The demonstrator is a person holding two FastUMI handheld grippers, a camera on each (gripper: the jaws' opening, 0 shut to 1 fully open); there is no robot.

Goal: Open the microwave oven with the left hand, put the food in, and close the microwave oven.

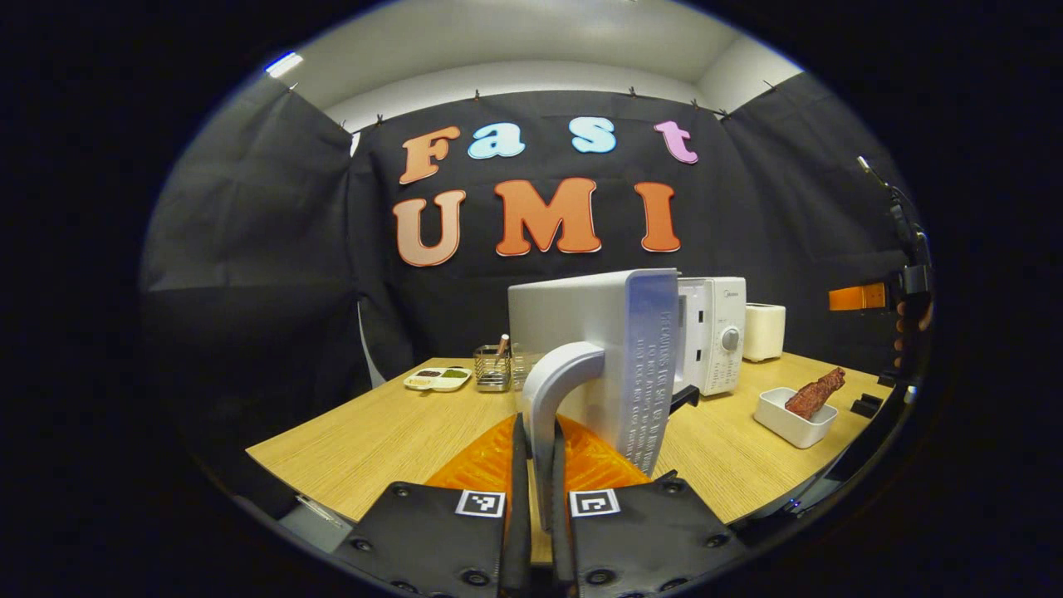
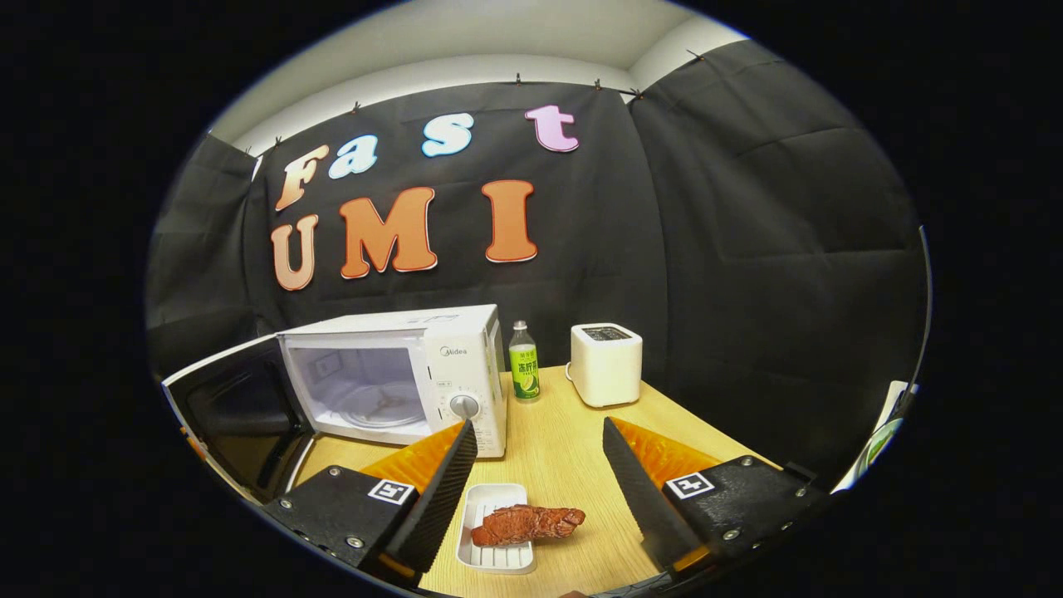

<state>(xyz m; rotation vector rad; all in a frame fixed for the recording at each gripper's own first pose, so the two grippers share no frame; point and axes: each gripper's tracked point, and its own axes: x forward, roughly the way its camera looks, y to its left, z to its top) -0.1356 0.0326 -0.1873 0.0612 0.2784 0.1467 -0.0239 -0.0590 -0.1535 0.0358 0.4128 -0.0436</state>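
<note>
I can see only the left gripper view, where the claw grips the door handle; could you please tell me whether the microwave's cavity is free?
Observer: Yes. In the right gripper view the door stands wide open, and the microwave holds just its glass turntable.
Operator: Thanks. Is the right claw holding the food?
Observer: No. The right claw is open above the table, and the food lies in its white tray.
Operator: Is anything standing behind the microwave?
Observer: A green-labelled bottle stands between the microwave and the toaster.
</note>
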